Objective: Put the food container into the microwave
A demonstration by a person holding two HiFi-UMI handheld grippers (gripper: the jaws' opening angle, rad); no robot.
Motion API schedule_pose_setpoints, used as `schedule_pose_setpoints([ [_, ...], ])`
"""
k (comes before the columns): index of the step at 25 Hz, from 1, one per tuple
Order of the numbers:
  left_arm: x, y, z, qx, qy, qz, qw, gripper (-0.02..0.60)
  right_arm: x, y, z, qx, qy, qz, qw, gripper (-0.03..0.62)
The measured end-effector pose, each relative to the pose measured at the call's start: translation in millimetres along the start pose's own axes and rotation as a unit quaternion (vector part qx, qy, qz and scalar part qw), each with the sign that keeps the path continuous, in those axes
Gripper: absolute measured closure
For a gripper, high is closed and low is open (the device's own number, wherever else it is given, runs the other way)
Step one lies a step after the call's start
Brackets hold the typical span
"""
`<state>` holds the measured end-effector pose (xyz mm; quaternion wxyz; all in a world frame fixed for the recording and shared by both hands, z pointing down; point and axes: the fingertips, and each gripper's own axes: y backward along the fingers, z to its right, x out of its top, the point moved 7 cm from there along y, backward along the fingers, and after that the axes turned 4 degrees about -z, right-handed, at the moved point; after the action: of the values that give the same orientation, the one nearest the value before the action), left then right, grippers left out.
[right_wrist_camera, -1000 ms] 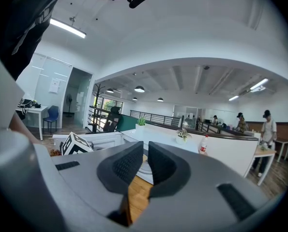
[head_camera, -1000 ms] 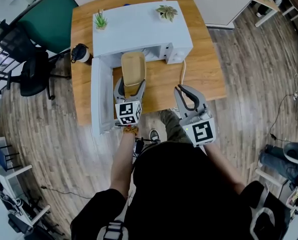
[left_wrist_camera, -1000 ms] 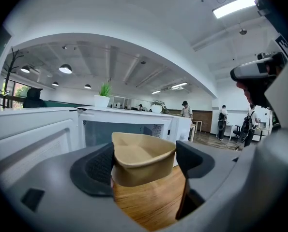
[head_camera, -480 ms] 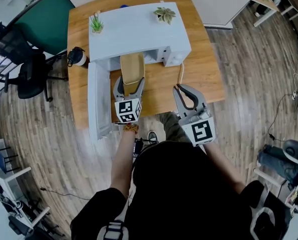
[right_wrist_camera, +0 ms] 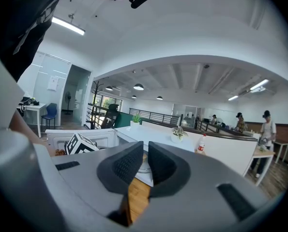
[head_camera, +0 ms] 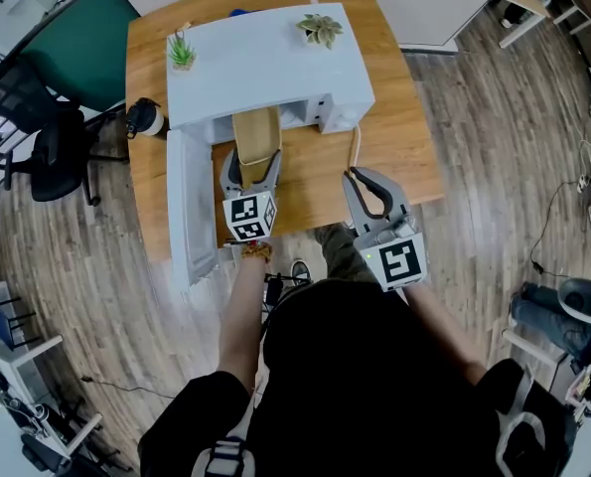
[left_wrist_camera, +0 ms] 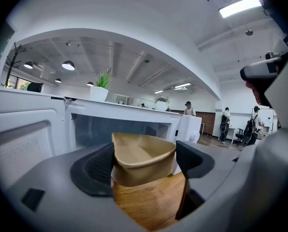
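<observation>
On the wooden bench [head_camera: 404, 147]: white microwave [head_camera: 265, 68], door [head_camera: 181, 207] swung fully open to the person's left, cavity facing the person. Two small potted plants [head_camera: 320, 30] stand on its top, one near each rear corner.

Left claw [head_camera: 252, 164]: pinching the near end of the tan food container [head_camera: 255, 135]. In the left gripper view the pads [left_wrist_camera: 98, 166] press both side walls of the container [left_wrist_camera: 141, 161], bowing its rim inward. Container is held clear of the bench top, long axis pointing into the microwave [left_wrist_camera: 129, 122]. Head view puts its far end at the cavity mouth, under the front edge of the top; how far inside, cannot tell.

Right claw [head_camera: 365, 182]: pressed together, nothing between the pads [right_wrist_camera: 127, 166]. It hangs over the near bench edge, to the right of the left claw and apart from the microwave. The left claw's marker cube [right_wrist_camera: 81, 144] shows at the left of its view.

A cable [head_camera: 356, 147] runs along the bench from the microwave's right front corner.
</observation>
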<state>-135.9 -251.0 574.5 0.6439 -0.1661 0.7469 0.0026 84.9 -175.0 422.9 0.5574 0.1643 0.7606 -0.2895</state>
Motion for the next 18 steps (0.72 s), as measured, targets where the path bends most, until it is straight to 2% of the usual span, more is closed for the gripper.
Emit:
schedule_pose_setpoints([
  [18, -21.6, -32.7, -16.4, 0.016, 0.006, -0.029, 0.9994, 0.143, -14.6, -14.9, 24.7, -0.008, -0.005, -0.022, 1.0, 0.569],
])
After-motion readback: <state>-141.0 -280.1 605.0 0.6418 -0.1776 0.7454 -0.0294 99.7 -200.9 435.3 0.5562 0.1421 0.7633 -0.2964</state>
